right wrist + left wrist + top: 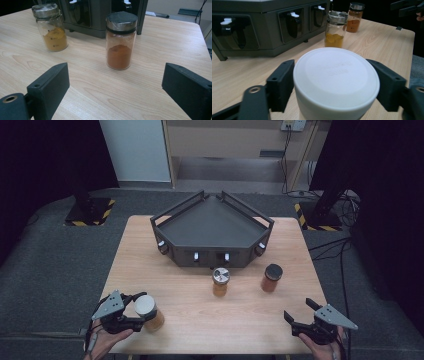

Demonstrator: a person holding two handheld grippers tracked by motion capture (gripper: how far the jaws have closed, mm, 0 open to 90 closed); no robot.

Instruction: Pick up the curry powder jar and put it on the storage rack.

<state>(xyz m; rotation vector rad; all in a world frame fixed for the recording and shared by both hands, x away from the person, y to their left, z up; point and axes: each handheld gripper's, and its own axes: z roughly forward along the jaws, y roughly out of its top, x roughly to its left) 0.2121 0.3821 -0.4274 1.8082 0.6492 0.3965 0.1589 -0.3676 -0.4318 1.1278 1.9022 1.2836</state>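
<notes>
White-lidded jar (336, 82) with unreadable embossed lettering, gripped by left claw (131, 314)

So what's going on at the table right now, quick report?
Left gripper shut on white-lidded jar, near table edge. Right gripper open, empty. Two spice jars stand before the rack; nothing blocking.

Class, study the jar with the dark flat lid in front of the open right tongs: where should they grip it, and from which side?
Probably the glass body just below the lid of the dark-lidded jar, coming in level from the table's near edge. It stands upright and round, apart from the rack, facing the right tongs.
</notes>
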